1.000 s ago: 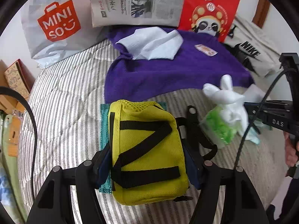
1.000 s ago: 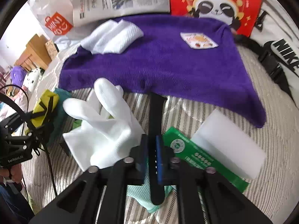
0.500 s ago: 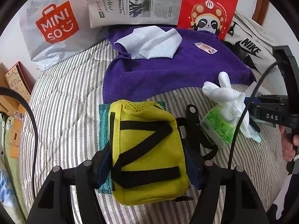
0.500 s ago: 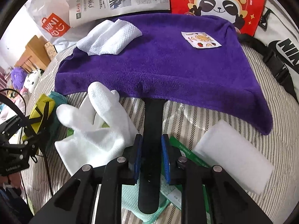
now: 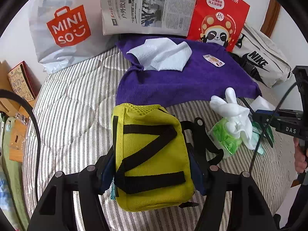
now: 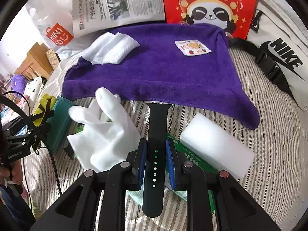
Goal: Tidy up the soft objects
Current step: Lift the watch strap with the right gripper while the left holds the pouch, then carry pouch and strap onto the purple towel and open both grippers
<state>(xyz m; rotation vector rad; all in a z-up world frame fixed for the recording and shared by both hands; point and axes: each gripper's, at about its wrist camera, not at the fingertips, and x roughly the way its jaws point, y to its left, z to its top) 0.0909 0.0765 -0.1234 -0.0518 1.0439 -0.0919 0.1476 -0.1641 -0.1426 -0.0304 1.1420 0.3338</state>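
Note:
A yellow pouch [image 5: 152, 154] with black webbing fills my left gripper [image 5: 152, 159], whose pads press on both its sides above the striped bed [image 5: 73, 104]. A black watch strap [image 6: 156, 127] with small holes runs lengthwise between the blue pads of my right gripper [image 6: 156, 154]. The pads touch both its edges, and its far end reaches the hem of the purple towel [image 6: 163, 67]. Left of the strap lies a white glove [image 6: 104, 129] on a green packet [image 5: 225, 138]. To the strap's right lies a white foam block [image 6: 215, 150].
On the towel rest a folded white cloth [image 6: 109, 52] and a small sticker sheet [image 6: 192, 47]. A Miniso bag [image 5: 65, 28], a newspaper [image 5: 148, 7], a red panda bag [image 5: 217, 17] and a Nike pouch [image 6: 281, 61] line the back. A teal cloth [image 6: 59, 119] lies under the yellow pouch.
The right gripper's pads have spread a little, so the strap now sits at full width between them, and the view has drawn back slightly. The left gripper and pouch have stayed put.

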